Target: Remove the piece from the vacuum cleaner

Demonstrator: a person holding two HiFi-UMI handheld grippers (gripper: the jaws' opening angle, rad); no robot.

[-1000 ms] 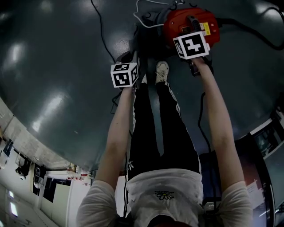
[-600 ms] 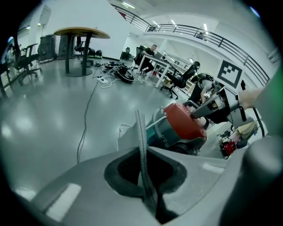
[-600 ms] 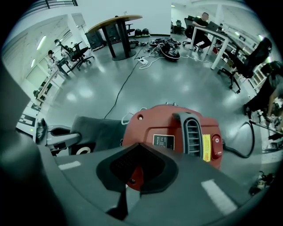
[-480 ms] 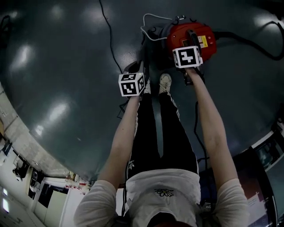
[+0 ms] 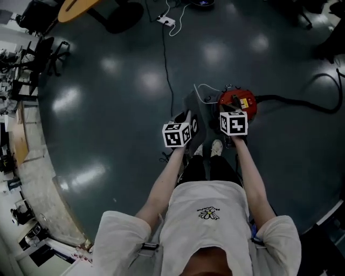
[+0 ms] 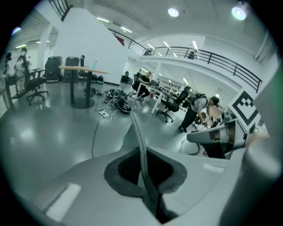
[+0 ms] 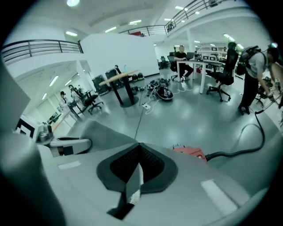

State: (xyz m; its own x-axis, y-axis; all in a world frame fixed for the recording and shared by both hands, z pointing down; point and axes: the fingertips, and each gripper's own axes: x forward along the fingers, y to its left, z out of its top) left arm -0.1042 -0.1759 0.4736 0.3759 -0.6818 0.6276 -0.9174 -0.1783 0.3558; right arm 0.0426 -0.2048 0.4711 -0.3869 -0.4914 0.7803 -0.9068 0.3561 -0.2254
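Note:
The red vacuum cleaner (image 5: 237,102) stands on the dark floor just ahead of the person's feet, and its black hose (image 5: 291,101) trails off to the right. In the right gripper view its red top (image 7: 191,152) shows just past the jaws, with the hose (image 7: 247,145) beside it. My left gripper (image 6: 133,120) is shut with nothing in it and is held in the air to the vacuum's left, its marker cube (image 5: 177,134) facing up. My right gripper (image 7: 139,148) is also shut and empty, its cube (image 5: 233,123) hanging just on the near side of the vacuum.
A black cable (image 5: 166,59) runs from a white power strip (image 5: 165,21) toward the vacuum. A round table (image 5: 75,6) and office chairs (image 5: 51,54) stand at the far left. Desks with several people (image 7: 256,66) are in the distance. A pale floor strip (image 5: 32,178) borders the left.
The head view has pulled up and back, so the vacuum looks smaller and farther away. Both grippers have risen from beside the vacuum's body and now point out across the room.

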